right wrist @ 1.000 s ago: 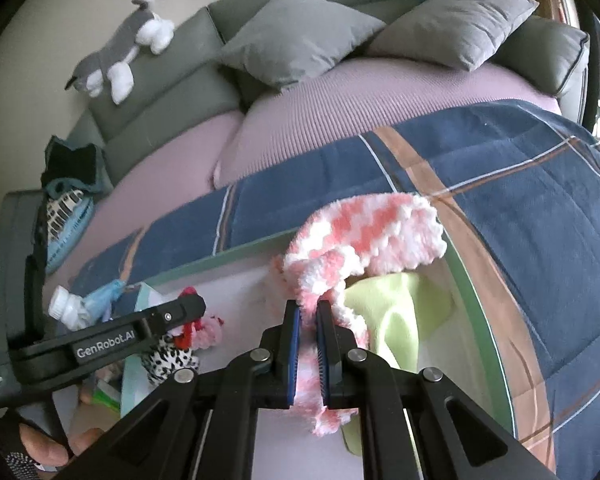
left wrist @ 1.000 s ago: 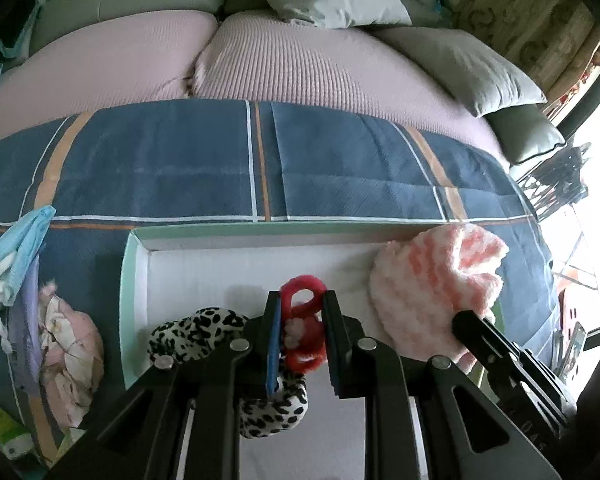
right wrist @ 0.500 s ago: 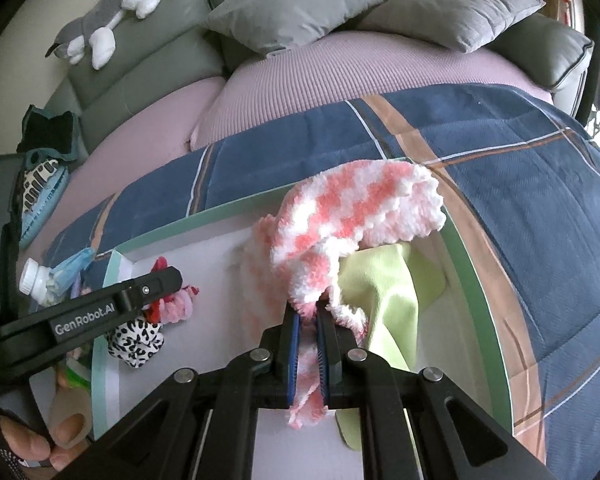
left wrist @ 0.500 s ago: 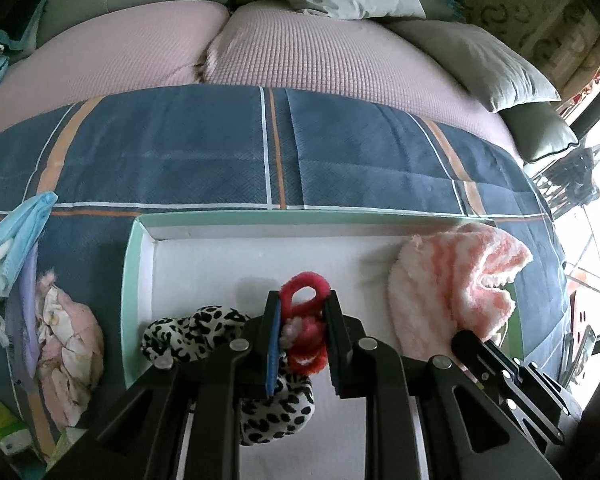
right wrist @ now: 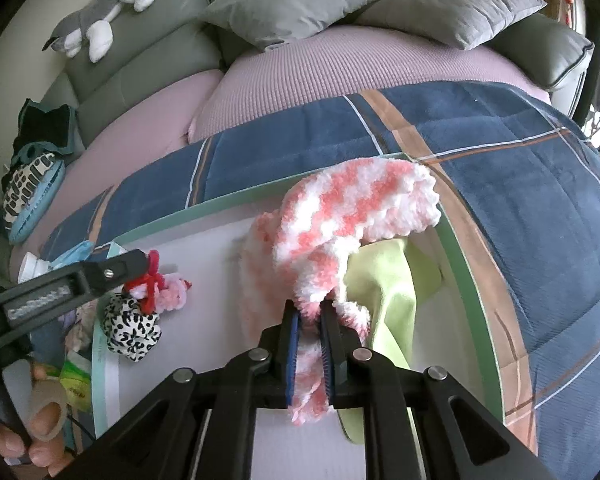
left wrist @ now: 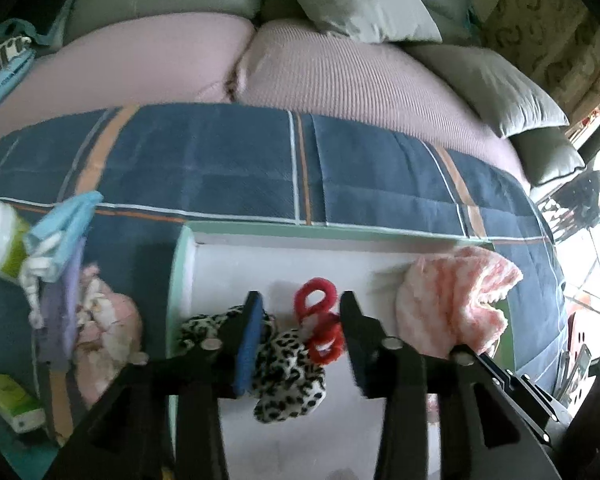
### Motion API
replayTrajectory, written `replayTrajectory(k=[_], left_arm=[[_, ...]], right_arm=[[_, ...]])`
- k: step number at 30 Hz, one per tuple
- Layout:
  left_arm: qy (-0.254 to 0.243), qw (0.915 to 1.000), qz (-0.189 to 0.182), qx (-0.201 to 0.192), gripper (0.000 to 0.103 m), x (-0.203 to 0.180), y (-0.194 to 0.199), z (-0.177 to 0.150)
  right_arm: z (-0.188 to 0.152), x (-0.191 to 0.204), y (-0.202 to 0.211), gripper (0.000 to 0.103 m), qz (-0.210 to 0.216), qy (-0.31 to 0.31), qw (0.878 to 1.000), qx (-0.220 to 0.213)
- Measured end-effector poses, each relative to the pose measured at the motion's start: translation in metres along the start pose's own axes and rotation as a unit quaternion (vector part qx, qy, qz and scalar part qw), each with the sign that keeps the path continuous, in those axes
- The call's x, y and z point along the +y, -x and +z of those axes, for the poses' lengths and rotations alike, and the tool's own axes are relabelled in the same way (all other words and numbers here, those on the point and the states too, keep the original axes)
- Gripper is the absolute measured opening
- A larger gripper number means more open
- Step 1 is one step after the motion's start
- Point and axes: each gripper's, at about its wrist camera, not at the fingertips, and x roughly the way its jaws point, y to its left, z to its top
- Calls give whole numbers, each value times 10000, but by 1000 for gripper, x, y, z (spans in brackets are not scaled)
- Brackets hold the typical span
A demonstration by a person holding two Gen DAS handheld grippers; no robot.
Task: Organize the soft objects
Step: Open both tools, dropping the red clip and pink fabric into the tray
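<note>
Fluffy pink-and-white knitted cloth: in white mint-rimmed tray, draped over lime-green cloth | right gripper: clamped on its tail | left gripper: jaws just opened, red scrunchie lying loose between, atop leopard-print scrunchie.

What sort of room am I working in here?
Most likely a home living room: a grey sofa with throw pillows, a plush toy on its backrest, and a plaid blanket spread over the seat.
</note>
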Motion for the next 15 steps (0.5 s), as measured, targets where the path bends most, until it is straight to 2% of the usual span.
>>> replayTrajectory(k=[5, 11, 15], left_arm=[[128, 9997, 118, -155, 51, 9, 18, -5], [225, 9982, 432, -358, 53, 23, 32, -14], [198, 9974, 515, -468, 57, 26, 38, -19]], right_arm=[[0, 2, 4, 20, -21, 64, 10000, 9], [-1, 5, 11, 27, -111, 156, 9998, -18], [-2, 10, 16, 32, -170, 237, 9995, -80]])
